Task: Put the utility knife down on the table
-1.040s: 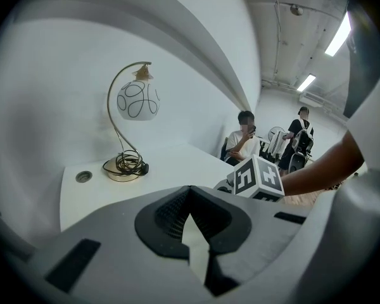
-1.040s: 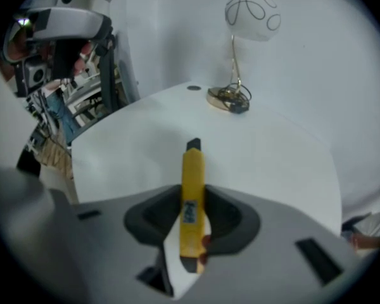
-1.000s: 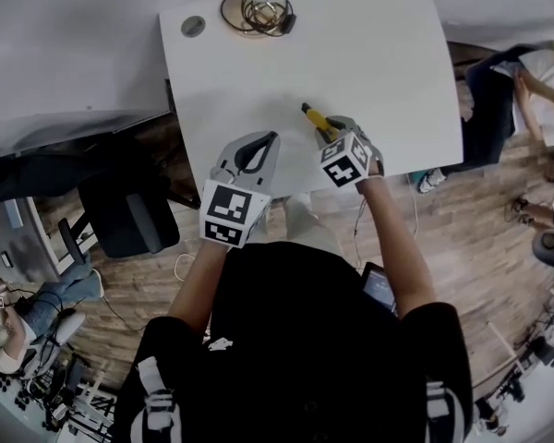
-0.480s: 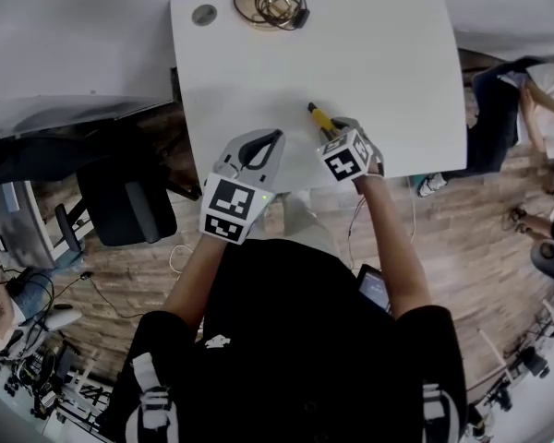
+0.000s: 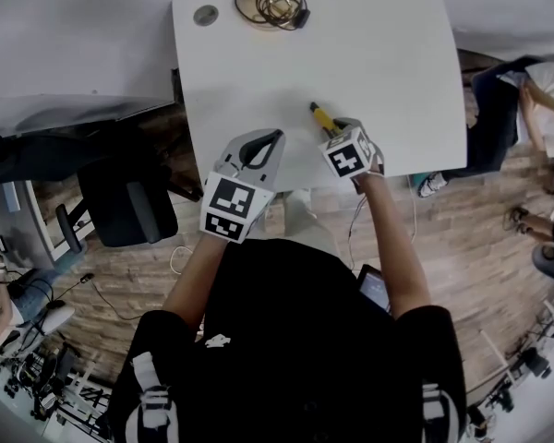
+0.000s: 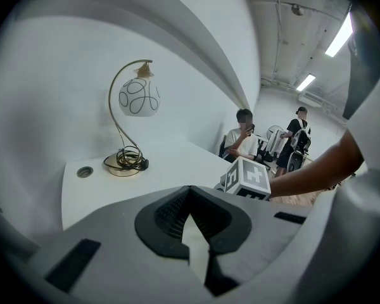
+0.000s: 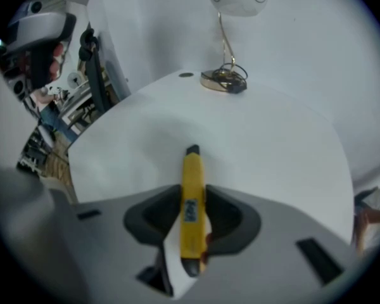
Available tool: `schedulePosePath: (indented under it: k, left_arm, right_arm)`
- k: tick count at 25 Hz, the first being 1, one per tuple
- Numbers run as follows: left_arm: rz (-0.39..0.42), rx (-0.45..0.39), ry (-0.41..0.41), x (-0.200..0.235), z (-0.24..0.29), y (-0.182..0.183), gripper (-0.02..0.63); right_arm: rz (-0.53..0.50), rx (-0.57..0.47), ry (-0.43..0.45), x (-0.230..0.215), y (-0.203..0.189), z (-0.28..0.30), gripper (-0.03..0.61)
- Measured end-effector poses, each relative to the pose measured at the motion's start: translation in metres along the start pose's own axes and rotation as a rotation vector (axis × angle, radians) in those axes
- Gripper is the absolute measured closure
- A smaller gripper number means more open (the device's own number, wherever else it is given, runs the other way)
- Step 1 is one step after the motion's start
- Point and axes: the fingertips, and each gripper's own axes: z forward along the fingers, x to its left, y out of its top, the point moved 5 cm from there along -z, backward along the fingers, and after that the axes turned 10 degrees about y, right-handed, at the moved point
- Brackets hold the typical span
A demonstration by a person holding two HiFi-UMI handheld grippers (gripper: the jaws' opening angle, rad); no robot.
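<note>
Jaws of our right gripper (image 7: 192, 209) are clamped on the yellow utility knife (image 7: 191, 176), dark tip poking forward over the white table (image 5: 379, 53), near its front edge. Our left gripper (image 5: 268, 142) hangs just beside it, jaws pressed together on nothing. We can't tell if the knife touches the tabletop.

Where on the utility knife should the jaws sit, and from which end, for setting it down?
Grip the utility knife mid-handle, across its long yellow sides, coming from the butt end, as the right hand-held gripper does. The body is straight and slim, and its black tip points away over the table.
</note>
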Motion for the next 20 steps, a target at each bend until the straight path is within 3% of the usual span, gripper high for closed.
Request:
schedulePosePath:
  k: [8,20]
  left_arm:
    - [0.023,-0.039,-0.012,-0.004,-0.007,0.013,0.595]
    - [0.086,-0.126,-0.015,-0.005,-0.02,0.046,0.594]
  right_arm:
    - [0.043,-0.089,-0.014,0.0,0.014,-0.03,0.44]
    - [0.053,-0.326,-0.132,0.003,0.058,-0.122,0.494]
